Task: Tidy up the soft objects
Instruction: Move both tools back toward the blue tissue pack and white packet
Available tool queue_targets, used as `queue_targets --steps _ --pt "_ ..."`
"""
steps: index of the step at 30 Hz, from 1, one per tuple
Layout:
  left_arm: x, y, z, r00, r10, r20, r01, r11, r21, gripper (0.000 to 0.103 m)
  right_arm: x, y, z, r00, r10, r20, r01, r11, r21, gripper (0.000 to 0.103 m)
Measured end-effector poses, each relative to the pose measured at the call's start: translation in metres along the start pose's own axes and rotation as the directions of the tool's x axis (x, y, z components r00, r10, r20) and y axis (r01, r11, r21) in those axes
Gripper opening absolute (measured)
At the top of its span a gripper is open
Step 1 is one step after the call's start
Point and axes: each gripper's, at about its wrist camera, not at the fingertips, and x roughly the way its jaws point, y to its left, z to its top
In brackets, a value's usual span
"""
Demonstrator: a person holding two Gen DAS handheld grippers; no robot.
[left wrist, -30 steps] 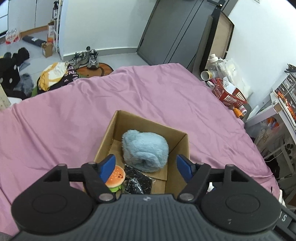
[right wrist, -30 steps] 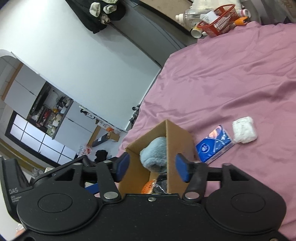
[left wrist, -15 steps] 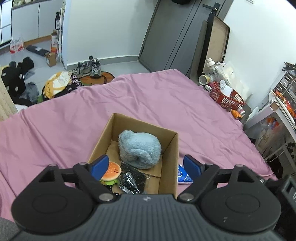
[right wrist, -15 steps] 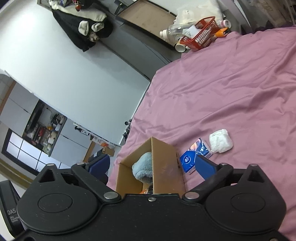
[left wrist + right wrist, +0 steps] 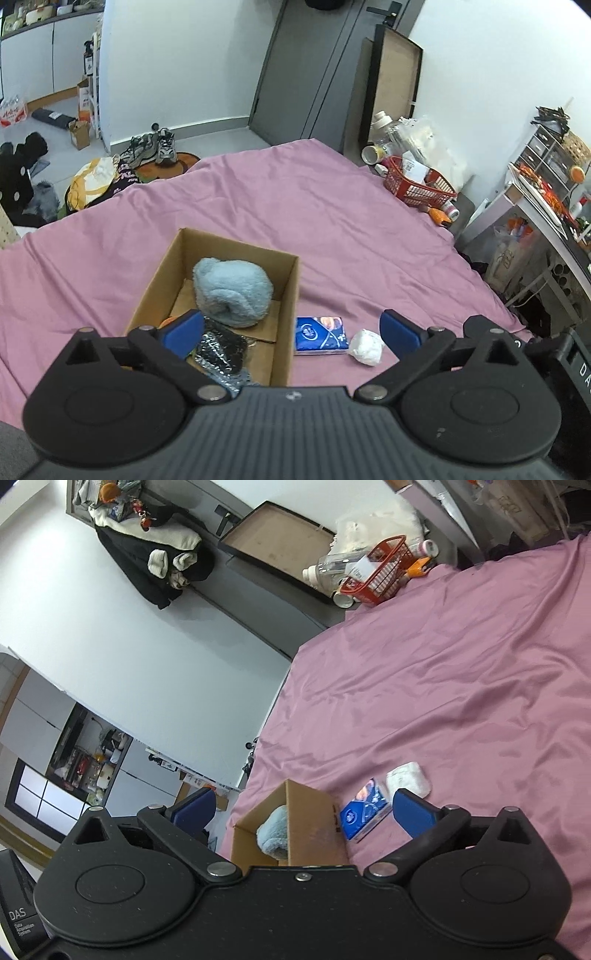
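Note:
An open cardboard box [image 5: 288, 291] sits on the pink bed sheet [image 5: 332, 229]. Inside lie a fluffy light-blue plush [image 5: 232, 291], a black glittery item [image 5: 221, 350] and an orange toy, mostly hidden behind my left fingers. Right of the box lie a blue tissue pack [image 5: 320, 335] and a white rolled cloth [image 5: 365, 347]. My left gripper [image 5: 291, 330] is open and empty, held above and short of the box. In the right wrist view the box [image 5: 310, 830], the plush [image 5: 275, 836], the pack [image 5: 365, 814] and the white cloth [image 5: 408, 779] show. My right gripper [image 5: 301, 808] is open and empty.
A red basket [image 5: 417, 184] with bottles stands at the bed's far right corner. A desk with clutter [image 5: 546, 199] runs along the right. Shoes and clothes [image 5: 147, 155] lie on the floor beyond the bed. A dark door [image 5: 310, 66] is behind.
Both grippers have pulled back and up from the box and opened wider. The tissue pack and white cloth have come into the left wrist view.

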Motion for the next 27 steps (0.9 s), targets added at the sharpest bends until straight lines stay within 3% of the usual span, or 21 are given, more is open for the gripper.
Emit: queue_targets --steps 14,27 --pt "-0.004 -0.044 -0.011 1.000 -0.023 0.020 0.022 0.999 0.043 0.103 -0.021 -0.035 0.013 0.997 -0.058 0.046 0.055 0.996 0.071 0.103" --pt "0.012 -0.077 -0.022 0.999 -0.035 -0.030 0.038 0.995 0.096 0.103 -0.024 -0.065 0.018 0.993 -0.105 0.046 0.095 0.980 0.177 0.103"
